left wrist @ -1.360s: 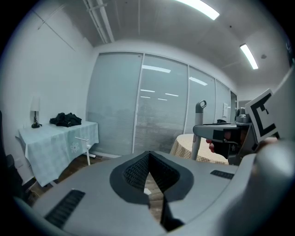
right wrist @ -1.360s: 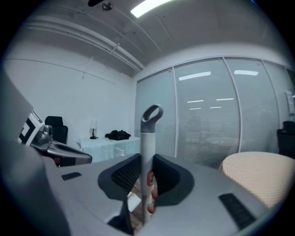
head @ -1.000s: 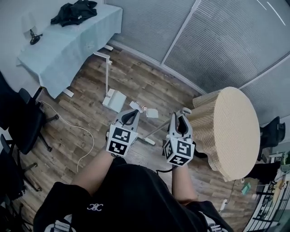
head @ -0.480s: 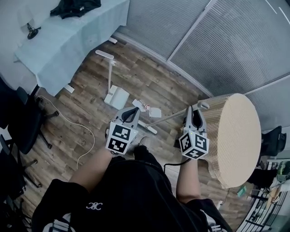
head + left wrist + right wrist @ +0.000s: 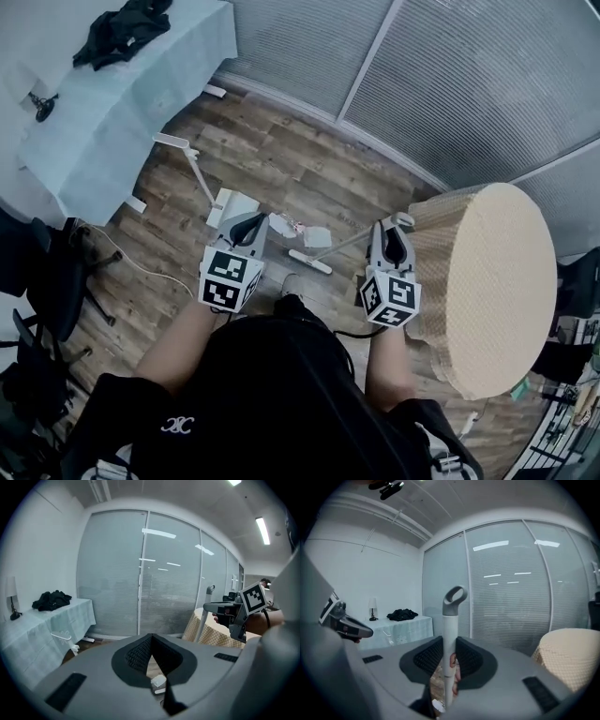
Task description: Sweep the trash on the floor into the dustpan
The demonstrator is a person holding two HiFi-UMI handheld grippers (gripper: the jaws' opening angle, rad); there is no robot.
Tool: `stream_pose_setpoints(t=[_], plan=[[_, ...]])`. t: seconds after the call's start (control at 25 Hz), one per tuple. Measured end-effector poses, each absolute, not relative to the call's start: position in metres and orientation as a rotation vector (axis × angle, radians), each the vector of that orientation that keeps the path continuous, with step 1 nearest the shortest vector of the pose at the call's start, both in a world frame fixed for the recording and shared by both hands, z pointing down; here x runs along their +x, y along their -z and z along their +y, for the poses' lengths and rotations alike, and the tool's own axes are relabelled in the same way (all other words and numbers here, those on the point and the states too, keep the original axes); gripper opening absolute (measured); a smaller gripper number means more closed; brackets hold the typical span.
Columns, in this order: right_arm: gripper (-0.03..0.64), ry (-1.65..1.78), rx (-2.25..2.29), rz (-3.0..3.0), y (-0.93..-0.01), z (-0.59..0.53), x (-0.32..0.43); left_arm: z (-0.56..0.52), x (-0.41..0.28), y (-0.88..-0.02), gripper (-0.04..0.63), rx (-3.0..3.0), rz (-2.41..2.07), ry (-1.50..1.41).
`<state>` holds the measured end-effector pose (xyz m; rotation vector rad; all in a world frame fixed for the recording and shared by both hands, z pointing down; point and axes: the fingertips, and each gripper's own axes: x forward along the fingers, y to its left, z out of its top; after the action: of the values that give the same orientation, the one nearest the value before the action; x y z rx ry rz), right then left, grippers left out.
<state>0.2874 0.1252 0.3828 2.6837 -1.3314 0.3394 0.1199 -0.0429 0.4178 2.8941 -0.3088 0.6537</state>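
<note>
The broom handle (image 5: pixel 449 620) is clamped between the right gripper (image 5: pixel 394 236) jaws; the left gripper (image 5: pixel 247 225) jaws are pressed together, empty. The paper scraps (image 5: pixel 317 236) should be pushed with low strokes toward the dustpan (image 5: pixel 234 202) just beyond the left jaws.

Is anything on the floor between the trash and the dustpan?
Nothing visible. The paper trash lies on bare wood just beside the dustpan, and the broom head sits on the person's side of it. The left gripper hangs above that gap and hides part of it.

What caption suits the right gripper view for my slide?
Right gripper shut on the white broom handle, its grey loop upright before the blind-covered glass wall.
</note>
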Motion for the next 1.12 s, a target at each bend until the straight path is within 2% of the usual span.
stream_pose_setpoints(t=[0.48,0.8,1.12], plan=[[0.097,-0.505,2.184,-1.753,-0.488,0.145,0.415,-0.008,0.220,-0.448,-0.005,2.893,-0.311,-0.848],[0.097,-0.529,2.022,-1.826,-0.526,0.100,0.474,-0.021,0.216,-0.475,-0.005,2.812,-0.370,-0.943],[0.097,-0.550,1.798,-1.947,-0.553,0.017,0.487,-0.046,0.209,-0.515,-0.006,2.737,-0.413,-0.958]])
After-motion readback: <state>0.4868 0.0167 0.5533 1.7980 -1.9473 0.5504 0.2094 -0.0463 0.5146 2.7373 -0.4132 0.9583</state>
